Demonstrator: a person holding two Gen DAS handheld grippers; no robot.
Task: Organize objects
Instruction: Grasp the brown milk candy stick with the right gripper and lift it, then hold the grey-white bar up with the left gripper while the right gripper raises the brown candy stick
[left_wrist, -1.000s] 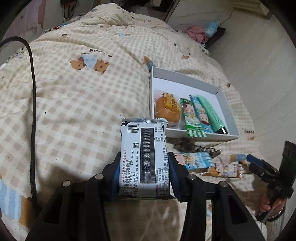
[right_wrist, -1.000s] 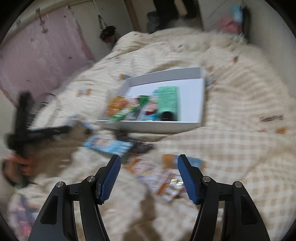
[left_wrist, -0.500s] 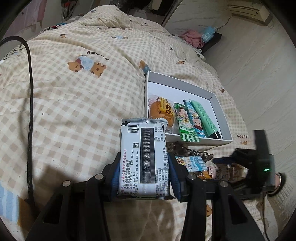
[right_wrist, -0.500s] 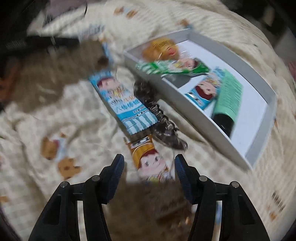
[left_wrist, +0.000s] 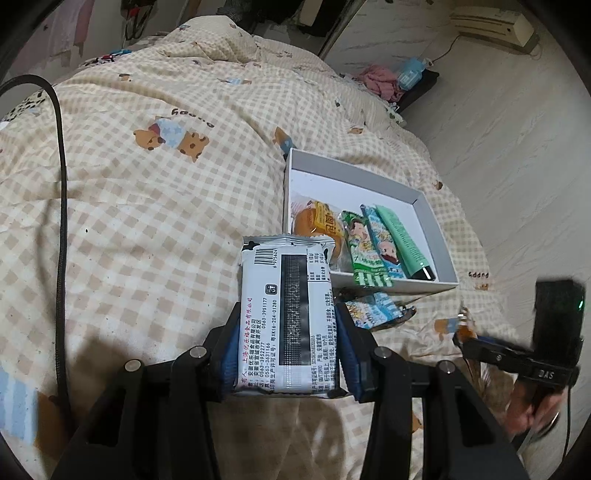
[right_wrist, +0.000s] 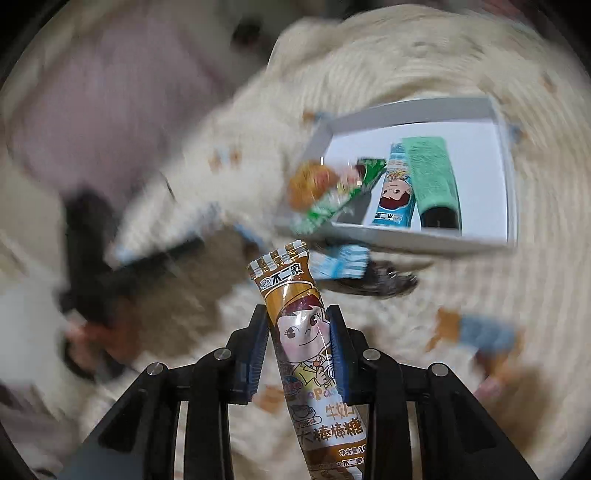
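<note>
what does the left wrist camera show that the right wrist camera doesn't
Only the left wrist view: the left tool clamped on a white snack packet, and a black cable across the bedspread. Only the right wrist view: the right tool gripping a brown lollipop wrapper. Both: the white box holding snacks and a green tube.

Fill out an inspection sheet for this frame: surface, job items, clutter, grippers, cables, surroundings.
Surface: checked quilt on a bed.
Job's things: white box holding a bun, green and blue candy sticks and a green tube; blue candy stick lying beside it.
Clutter: dark object by the box, blurred.
Grippers: left gripper shut on white snack pack; right gripper shut on brown candy stick.
Cables: black cable across the quilt.
Surroundings: pale floor, pink cloth.
</note>
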